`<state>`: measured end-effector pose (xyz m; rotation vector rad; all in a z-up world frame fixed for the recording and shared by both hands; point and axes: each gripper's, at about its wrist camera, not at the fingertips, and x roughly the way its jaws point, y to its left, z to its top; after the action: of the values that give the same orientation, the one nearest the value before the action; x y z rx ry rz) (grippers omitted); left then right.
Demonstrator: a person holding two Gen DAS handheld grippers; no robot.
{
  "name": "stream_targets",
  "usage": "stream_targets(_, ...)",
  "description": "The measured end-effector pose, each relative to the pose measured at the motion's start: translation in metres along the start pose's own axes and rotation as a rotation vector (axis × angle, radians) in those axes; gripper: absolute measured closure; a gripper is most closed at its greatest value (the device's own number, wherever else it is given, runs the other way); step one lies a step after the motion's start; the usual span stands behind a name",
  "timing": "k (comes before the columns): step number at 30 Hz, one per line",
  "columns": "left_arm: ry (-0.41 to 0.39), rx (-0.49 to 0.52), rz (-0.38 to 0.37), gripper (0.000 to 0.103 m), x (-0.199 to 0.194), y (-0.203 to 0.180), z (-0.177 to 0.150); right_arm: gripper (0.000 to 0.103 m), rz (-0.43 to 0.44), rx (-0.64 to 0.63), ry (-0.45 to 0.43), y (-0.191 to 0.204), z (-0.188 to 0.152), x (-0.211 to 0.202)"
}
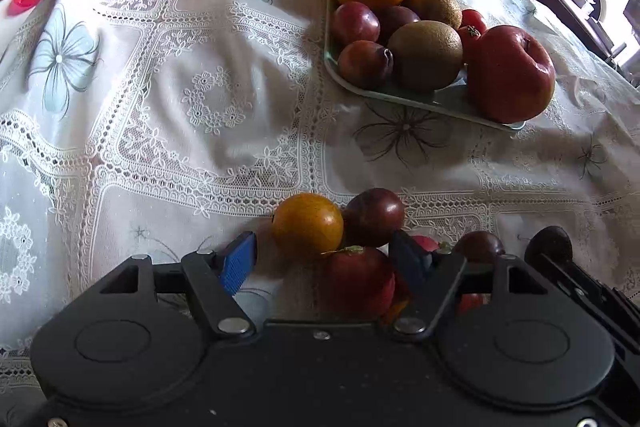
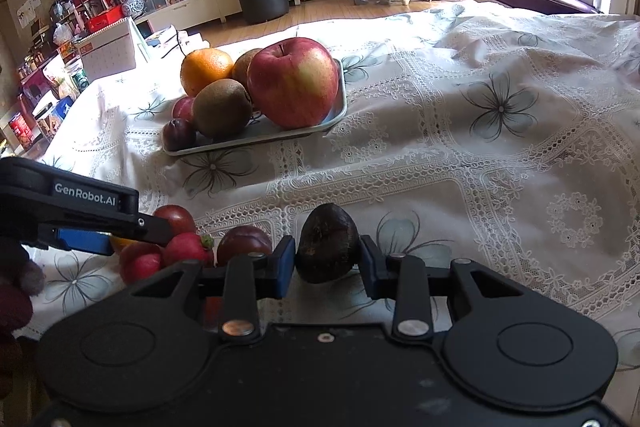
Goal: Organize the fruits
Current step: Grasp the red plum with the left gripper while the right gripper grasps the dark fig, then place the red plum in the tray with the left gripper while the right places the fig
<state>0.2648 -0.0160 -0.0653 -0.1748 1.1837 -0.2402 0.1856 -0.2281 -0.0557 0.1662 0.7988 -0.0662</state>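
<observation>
On the counter, the tray [image 2: 256, 141] already holds most fruit, while the right gripper [image 2: 326, 259] jaws bracket the dark fruit [image 2: 328, 247] and the left gripper [image 1: 322, 259] jaws stand apart around loose plums [image 1: 374, 221].

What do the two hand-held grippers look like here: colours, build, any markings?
Both are matte black plastic. The left hand-held gripper and right hand-held gripper each have two round housings, silver pivot screws on angled links, and blue ribbed finger pads. White "GenRobot.AI" lettering marks the left one's side. No cables visible.
</observation>
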Motion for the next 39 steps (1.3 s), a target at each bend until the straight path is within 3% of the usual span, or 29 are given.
stream_targets(7, 0.02, -0.018, -0.04, 0.035, -0.019, 0.006, -0.031, 0.067, 0.012, 0.003, -0.016, 0.0, 0.001, -0.007)
stream_targets(13, -0.002, -0.015, 0.033, 0.035, -0.022, -0.007, -0.041, 0.067, 0.007, -0.001, -0.02, 0.001, 0.0, -0.008)
stream_targets(14, -0.009, -0.01, 0.033, 0.041, -0.022, -0.009, -0.042, 0.067, 0.006, -0.002, -0.018, 0.001, 0.0, -0.008)
stream_targets(15, -0.018, -0.004, 0.002, 0.055, -0.022, -0.01, -0.042, 0.067, 0.007, -0.003, -0.019, 0.002, 0.0, -0.008)
stream_targets(16, -0.021, -0.004, -0.019, 0.055, -0.023, -0.011, -0.042, 0.067, 0.008, -0.005, -0.019, 0.002, 0.0, -0.009)
stream_targets(23, -0.015, 0.018, 0.059, 0.055, -0.029, -0.028, -0.046, 0.067, 0.015, 0.01, -0.047, 0.004, 0.004, -0.028)
stream_targets(28, 0.003, -0.01, 0.033, 0.055, -0.054, -0.032, -0.053, 0.067, 0.024, 0.086, -0.014, 0.0, 0.006, -0.056)
stream_targets(33, -0.098, 0.043, 0.047, 0.055, -0.094, -0.044, -0.082, 0.067, 0.089, 0.183, 0.031, -0.008, -0.004, -0.088)
stream_targets(39, -0.084, 0.036, -0.032, 0.055, -0.112, -0.04, -0.119, 0.067, 0.117, 0.138, 0.013, -0.005, -0.027, -0.125)
